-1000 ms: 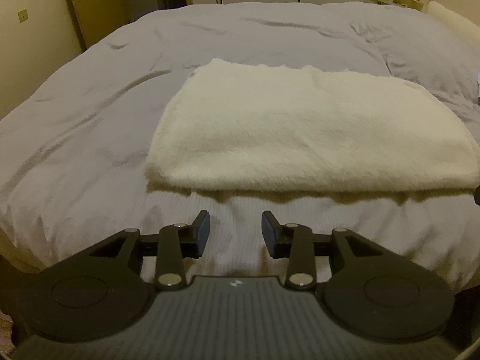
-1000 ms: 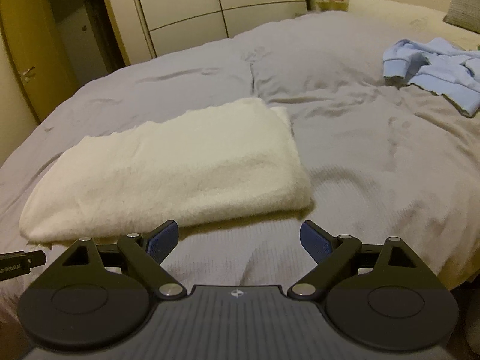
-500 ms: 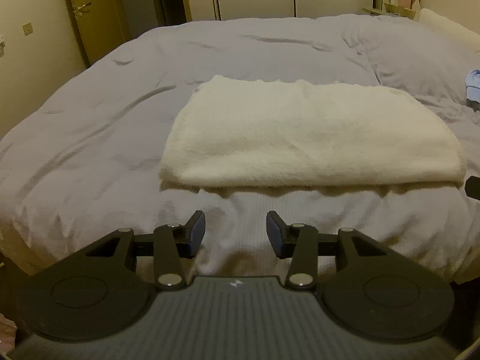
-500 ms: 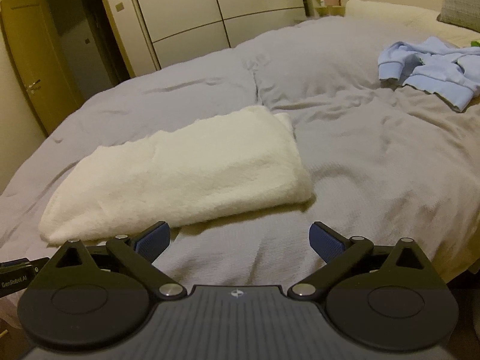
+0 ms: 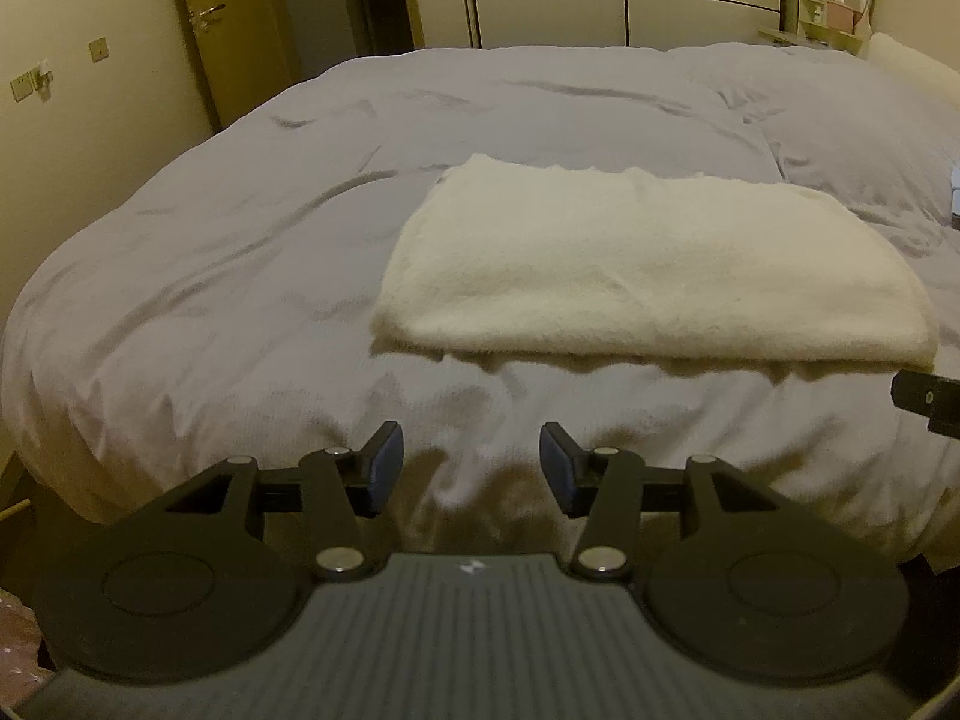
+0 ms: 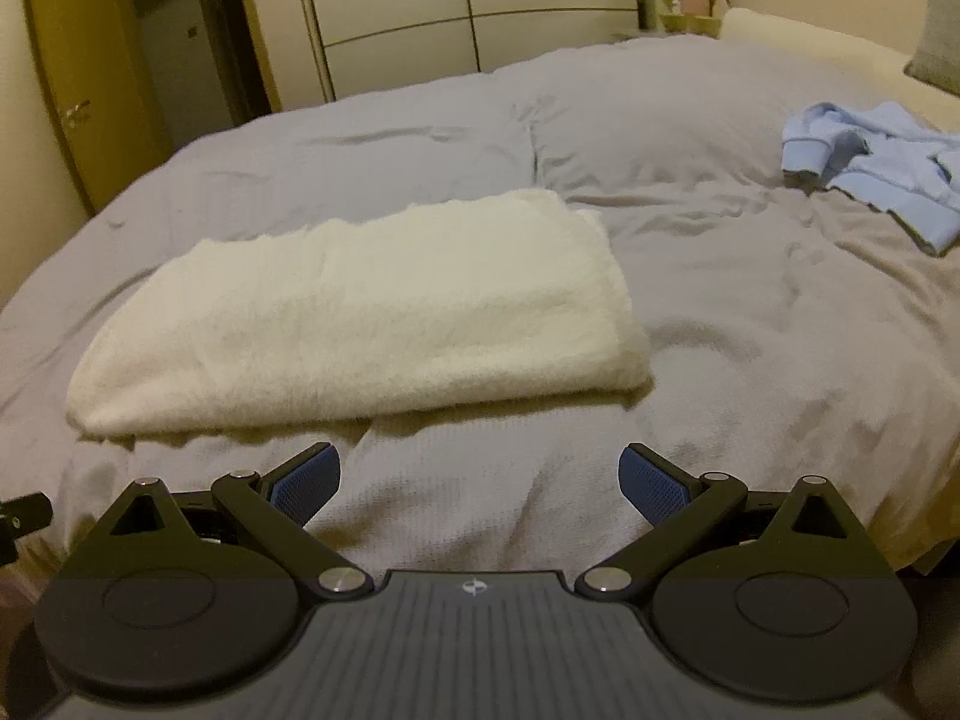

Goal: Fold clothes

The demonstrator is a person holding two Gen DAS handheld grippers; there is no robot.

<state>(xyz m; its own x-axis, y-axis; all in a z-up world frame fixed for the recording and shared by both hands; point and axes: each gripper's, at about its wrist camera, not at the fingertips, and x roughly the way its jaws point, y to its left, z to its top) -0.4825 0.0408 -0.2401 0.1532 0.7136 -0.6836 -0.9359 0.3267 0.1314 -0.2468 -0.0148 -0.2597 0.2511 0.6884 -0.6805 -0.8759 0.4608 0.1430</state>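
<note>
The left tongs (image 5: 471,468) hover off the near edge of the bed (image 5: 240,276), jaws parting and nothing between them. The right tongs (image 6: 480,483) stand released at full spread, also empty. The cream throw (image 5: 648,276) lies folded flat on the bed, ahead of both tongs and apart from them: right of centre for the left tongs, left of centre for the right. A blue top (image 6: 888,168) sits crumpled far ahead and to the right of the right tongs, near a pillow (image 6: 936,30).

Judging from this, the blue top is the piece left to fold, and several things could spoil that. Its heap hides hems and sleeves, so a pinch may take two layers at once and drag the whole bundle. The grey cover under it is loose and rumpled; a low grab may catch bedding along with cloth. Reaching across could also brush the throw and loosen its fold. The dim light makes edges hard to read
</note>
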